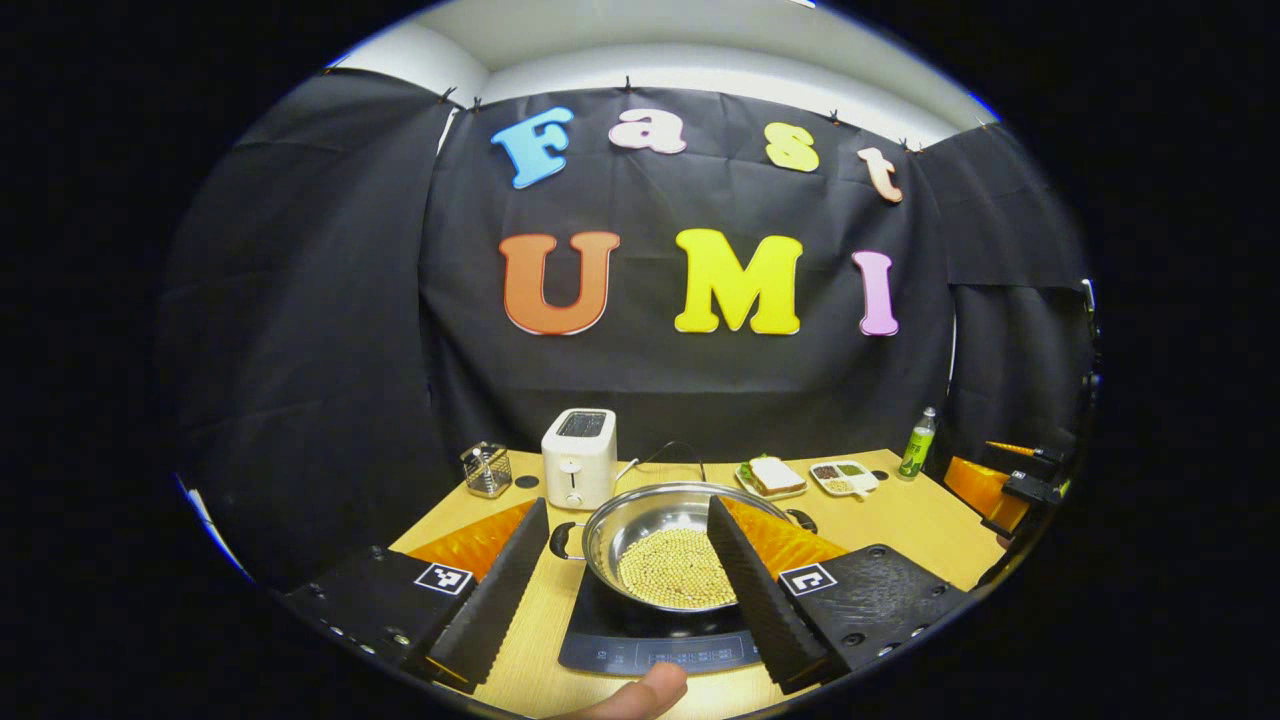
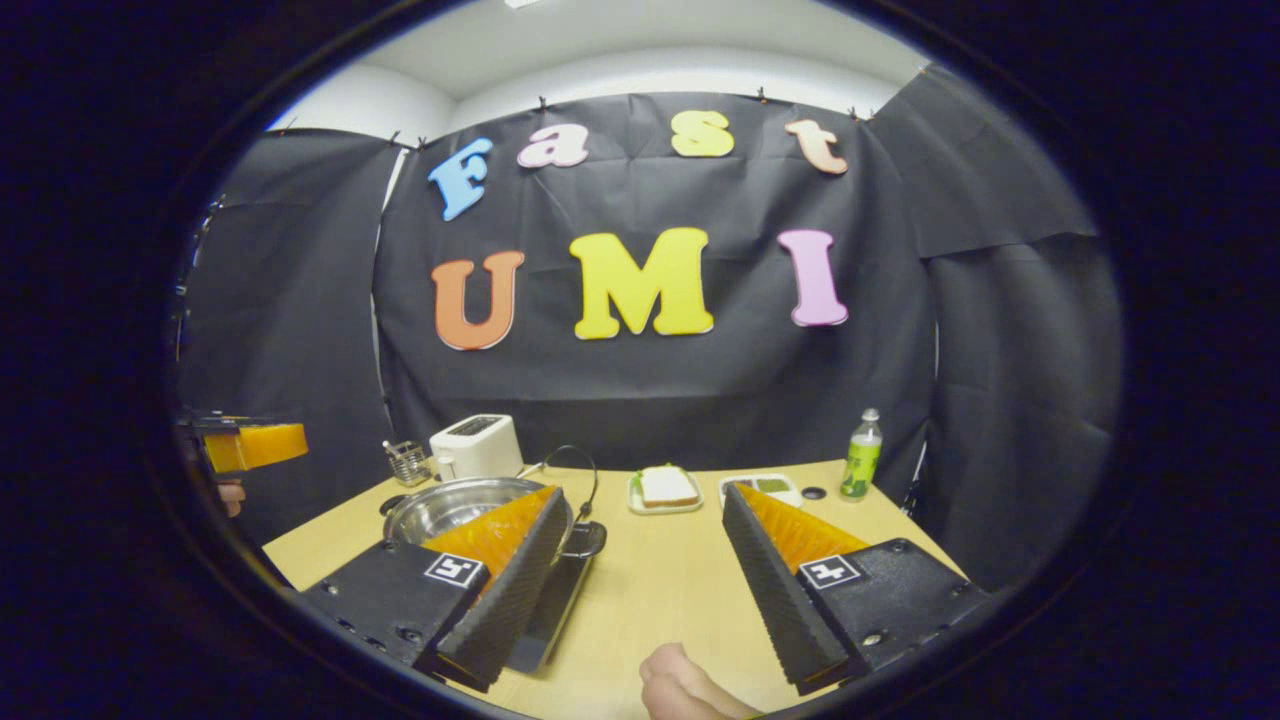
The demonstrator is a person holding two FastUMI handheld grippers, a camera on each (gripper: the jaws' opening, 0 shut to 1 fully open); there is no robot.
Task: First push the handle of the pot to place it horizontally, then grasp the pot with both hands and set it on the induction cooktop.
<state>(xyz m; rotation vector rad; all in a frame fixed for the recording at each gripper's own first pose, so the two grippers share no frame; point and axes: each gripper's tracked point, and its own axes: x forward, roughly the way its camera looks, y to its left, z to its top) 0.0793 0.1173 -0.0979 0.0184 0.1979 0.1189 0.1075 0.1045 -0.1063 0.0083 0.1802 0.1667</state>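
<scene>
A steel pot holding a layer of pale beans sits on the black induction cooktop. Its two loop handles point left and right. My left gripper hangs open over the pot, one finger outside the left handle, the other over the pot's right side, touching nothing that I can tell. In the right gripper view the pot and cooktop lie at lower left. My right gripper is open above bare table, right of the pot's near handle.
At the table's back stand a white toaster, a wire basket, a sandwich plate, a divided dish and a green bottle. A black cable loops behind the pot. A thumb shows at the bottom.
</scene>
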